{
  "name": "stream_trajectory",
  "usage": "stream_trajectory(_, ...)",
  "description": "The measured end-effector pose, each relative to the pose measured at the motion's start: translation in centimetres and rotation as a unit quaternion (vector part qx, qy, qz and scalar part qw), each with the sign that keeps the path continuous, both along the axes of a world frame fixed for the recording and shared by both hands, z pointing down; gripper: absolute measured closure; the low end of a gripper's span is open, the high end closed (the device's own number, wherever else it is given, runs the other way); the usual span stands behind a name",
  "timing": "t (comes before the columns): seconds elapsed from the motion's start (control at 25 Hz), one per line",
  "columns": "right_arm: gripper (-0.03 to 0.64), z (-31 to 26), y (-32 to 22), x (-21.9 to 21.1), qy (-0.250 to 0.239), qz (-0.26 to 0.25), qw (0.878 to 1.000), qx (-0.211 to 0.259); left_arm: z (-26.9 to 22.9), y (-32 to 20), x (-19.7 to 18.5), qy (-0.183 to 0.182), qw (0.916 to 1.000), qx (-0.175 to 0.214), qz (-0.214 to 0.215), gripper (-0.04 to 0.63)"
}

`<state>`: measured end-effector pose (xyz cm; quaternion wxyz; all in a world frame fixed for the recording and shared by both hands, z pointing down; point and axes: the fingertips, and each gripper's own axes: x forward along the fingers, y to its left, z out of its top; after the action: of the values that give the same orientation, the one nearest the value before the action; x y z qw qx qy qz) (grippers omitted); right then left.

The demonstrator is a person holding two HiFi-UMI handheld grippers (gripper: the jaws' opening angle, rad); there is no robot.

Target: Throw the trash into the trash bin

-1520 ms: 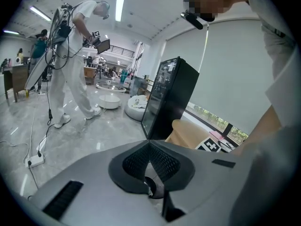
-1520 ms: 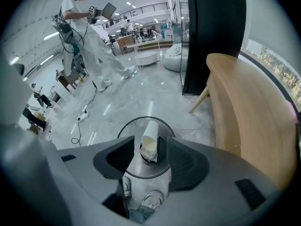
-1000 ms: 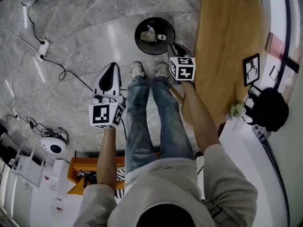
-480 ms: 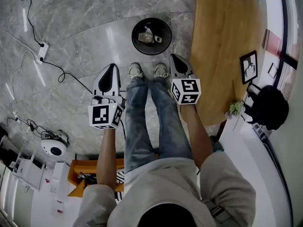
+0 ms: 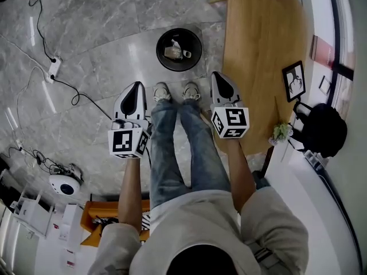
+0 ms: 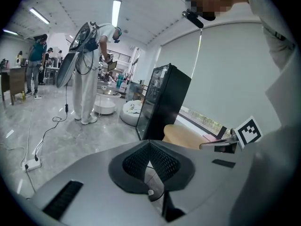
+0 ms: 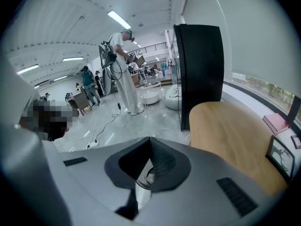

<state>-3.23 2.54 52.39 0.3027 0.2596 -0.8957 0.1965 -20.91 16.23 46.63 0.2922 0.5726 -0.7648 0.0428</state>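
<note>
2 grippers, both empty right now. Right gripper [image 5: 218, 77] has its jaws pressed together with nothing between them, and it hangs just beside the edge of the wooden table [image 5: 264, 44]. Left gripper [image 5: 137, 86] looks the same, jaws meeting at the tip, no load, out over the marble floor [image 5: 86, 50]. Just past my sneakers [image 5: 162, 90] sits the round black trash bin [image 5: 161, 60]. The trash [image 5: 171, 51] is lying inside it: crumpled paper plus what looks like a small cup. So I'd say the drop is done. Doing this bit well means pulling clear without clipping the table edge, then checking around the bin for strays. I can't spot any from here.
</note>
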Motion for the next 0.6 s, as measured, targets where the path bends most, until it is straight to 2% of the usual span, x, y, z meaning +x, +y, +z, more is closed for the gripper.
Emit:
stream_trajectory(0.4,0.589,-11.8,-2.0,0.0,-0.052,-0.001,0.997,0.059,-8.4,-2.0,0.6,-0.016,0.9991,0.039,0.004,0.578)
stream_trajectory(0.6,0.589,-17.4,-3.8,0.1,-0.072,-0.002,0.993,0.089,-13.6,-4.2,0.6,-0.037,0.9972,0.063,0.016,0.578)
